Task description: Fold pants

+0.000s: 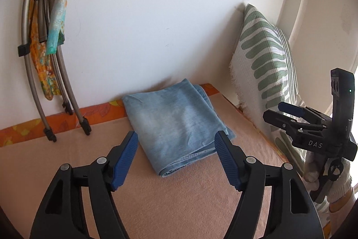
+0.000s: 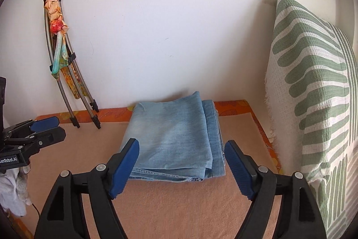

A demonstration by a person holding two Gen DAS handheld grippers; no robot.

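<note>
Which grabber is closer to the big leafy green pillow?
The right gripper. It hangs open right beside the green-and-white pillow. The left gripper is open too, farther away, with the folded jeans ahead of it.

Left gripper [image 1: 175, 141] and right gripper [image 2: 181, 151] both hover spread wide just short of the folded jeans [image 1: 176, 122], holding nothing

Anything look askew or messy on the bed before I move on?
Mostly tidy. The folded jeans lie flat, but lower layers stick out past the top layer's right edge. Both grippers, left and right, hover open.
</note>
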